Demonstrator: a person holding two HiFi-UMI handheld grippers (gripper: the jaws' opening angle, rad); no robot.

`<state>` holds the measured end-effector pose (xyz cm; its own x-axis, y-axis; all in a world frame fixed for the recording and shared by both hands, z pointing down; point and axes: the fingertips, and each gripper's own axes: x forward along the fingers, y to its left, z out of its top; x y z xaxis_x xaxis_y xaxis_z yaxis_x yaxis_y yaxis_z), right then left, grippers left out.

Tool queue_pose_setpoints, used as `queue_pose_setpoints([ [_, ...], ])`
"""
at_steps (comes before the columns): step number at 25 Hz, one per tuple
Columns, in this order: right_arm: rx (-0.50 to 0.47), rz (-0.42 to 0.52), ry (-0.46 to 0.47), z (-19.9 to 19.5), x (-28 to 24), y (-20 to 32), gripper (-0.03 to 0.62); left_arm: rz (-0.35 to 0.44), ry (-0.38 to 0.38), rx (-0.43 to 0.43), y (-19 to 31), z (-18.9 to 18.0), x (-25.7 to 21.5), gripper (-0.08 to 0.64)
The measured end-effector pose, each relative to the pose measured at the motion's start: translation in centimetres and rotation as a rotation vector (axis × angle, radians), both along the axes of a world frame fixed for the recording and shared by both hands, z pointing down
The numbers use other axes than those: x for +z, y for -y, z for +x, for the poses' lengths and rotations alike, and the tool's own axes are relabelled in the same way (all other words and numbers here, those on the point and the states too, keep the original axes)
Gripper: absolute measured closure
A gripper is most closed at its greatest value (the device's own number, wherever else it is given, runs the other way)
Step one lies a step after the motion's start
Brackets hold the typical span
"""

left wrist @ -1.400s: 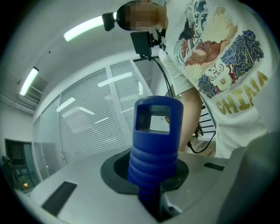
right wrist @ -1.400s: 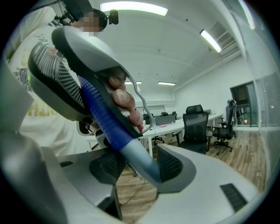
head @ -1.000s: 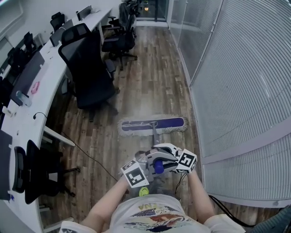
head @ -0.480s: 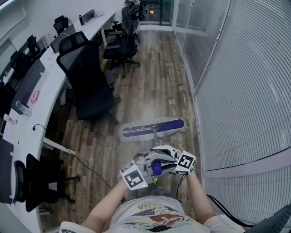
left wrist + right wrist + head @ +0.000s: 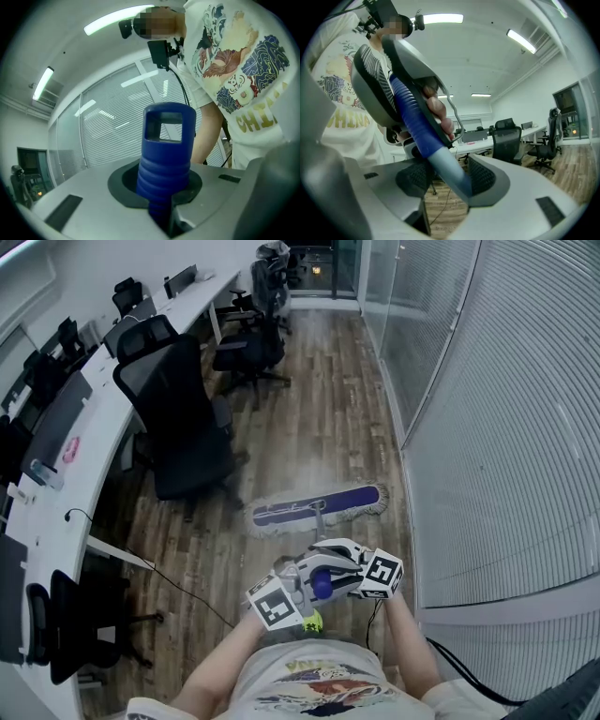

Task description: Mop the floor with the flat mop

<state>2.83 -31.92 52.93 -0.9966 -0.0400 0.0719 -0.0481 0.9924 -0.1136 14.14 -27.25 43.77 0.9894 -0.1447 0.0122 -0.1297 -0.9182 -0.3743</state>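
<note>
The flat mop's purple head (image 5: 317, 510), edged with a grey fringe, lies on the wooden floor (image 5: 328, 409) just ahead of me, its right end angled a little farther away. Its shaft rises back to my hands. My left gripper (image 5: 302, 589) is shut on the mop handle's ribbed blue end (image 5: 166, 150), which stands up between its jaws. Just beyond it, my right gripper (image 5: 342, 570) is shut on the handle (image 5: 440, 159), where the blue grip meets the grey shaft between the black pads.
A black office chair (image 5: 183, 418) stands left of the mop, with more chairs (image 5: 248, 343) farther down the aisle. A long white desk (image 5: 84, 427) runs along the left. A glass wall with blinds (image 5: 487, 427) lines the right. A cable (image 5: 178, 582) trails over the floor at the left.
Both grippers and the mop have moved on along the aisle; the chairs and desk have shifted in view. The mop head has tilted, its right end farther away. Both grips are unchanged.
</note>
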Motion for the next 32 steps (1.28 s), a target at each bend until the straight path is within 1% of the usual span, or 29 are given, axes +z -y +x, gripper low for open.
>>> queue_pose_setpoints([
  [7,-0.014,-0.009,-0.027,-0.5,0.3,-0.1,0.388,-0.013,0.002,-0.001,0.0,-0.4,0.3,0.518],
  [14,0.004,-0.02,-0.082,-0.9,1.3,-2.0,0.385,-0.012,0.033,0.034,-2.4,-0.8,1.5,0.509],
  [18,0.057,-0.037,-0.064,-1.0,1.3,-3.8,0.385,-0.009,0.047,0.071,-4.6,-0.8,1.8,0.508],
  [23,0.089,-0.038,-0.063,-2.4,1.1,-6.9,0.385,-0.006,0.048,0.094,-8.1,-2.4,1.5,0.508],
  [27,0.098,-0.039,-0.07,-4.1,1.1,-10.4,0.385,-0.007,0.044,0.106,-11.6,-4.1,1.5,0.508],
  [32,0.117,-0.044,-0.072,-6.2,1.4,-15.8,0.385,-0.01,0.041,0.125,-17.3,-6.5,1.5,0.508],
])
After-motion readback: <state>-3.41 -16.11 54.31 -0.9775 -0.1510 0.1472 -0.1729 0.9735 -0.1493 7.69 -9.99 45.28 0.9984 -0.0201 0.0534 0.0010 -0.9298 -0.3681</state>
